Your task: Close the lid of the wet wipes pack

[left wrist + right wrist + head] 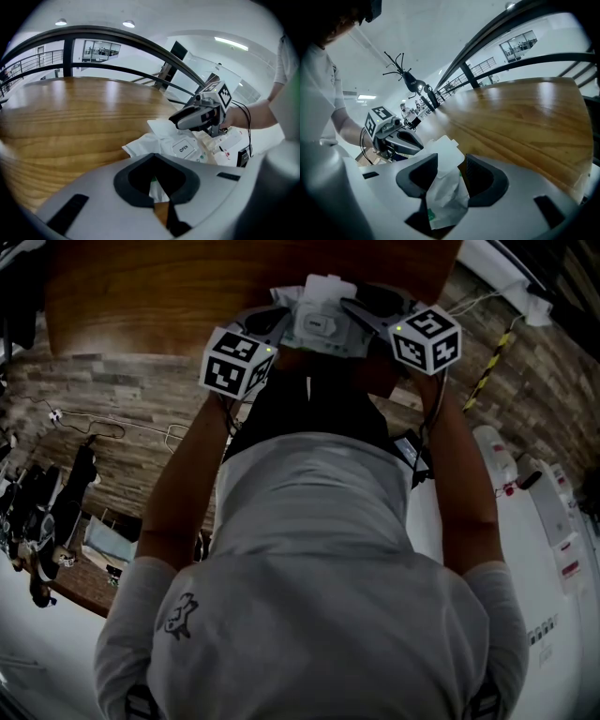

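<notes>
1. Pack [140, 146] sits on the table [70, 122].
2. Left gripper [157, 190] is clamped tight on the pack's end.
3. Right gripper [451, 176] has its jaws wide apart, with the raised lid [443, 152] between them.

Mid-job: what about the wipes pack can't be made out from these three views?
Head view: wet wipes pack small and dim; its top is unreadable.
Left gripper view: right gripper covers the pack's far side.
Right gripper view: that gripper's housing hides the pack's base; whether the white flap is lid or film is unclear.
</notes>
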The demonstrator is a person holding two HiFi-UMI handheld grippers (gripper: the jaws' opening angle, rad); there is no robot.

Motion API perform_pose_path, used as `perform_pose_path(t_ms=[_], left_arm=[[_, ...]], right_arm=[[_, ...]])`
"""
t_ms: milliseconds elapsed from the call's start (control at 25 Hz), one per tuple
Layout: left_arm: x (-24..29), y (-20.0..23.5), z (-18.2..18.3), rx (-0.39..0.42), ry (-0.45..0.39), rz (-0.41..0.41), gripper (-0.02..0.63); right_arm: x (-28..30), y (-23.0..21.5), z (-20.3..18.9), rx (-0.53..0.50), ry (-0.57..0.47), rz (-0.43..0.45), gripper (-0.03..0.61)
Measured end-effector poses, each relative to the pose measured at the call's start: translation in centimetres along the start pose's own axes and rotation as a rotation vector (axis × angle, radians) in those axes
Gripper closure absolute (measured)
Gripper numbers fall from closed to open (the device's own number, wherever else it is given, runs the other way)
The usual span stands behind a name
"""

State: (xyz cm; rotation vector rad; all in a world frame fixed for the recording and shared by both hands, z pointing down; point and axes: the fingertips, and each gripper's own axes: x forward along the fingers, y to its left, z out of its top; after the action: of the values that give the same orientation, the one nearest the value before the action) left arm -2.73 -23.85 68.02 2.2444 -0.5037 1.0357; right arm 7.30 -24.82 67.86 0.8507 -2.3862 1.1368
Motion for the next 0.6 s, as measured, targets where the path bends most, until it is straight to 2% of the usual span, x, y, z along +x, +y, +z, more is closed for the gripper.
perform_pose_path(t_ms=[320, 600], left_arm=[[0.0, 0.1, -0.2, 0.014, 0.013, 0.001, 0.604], [0.2, -0.1, 0.1, 0.019, 0.026, -0.012, 0.604]], right_arm=[[-0.3, 0.7, 0.5, -0.032, 0.014, 0.021, 0.403], [-1.3, 1.4, 1.5, -0.060, -0.003, 0.007, 0.405]])
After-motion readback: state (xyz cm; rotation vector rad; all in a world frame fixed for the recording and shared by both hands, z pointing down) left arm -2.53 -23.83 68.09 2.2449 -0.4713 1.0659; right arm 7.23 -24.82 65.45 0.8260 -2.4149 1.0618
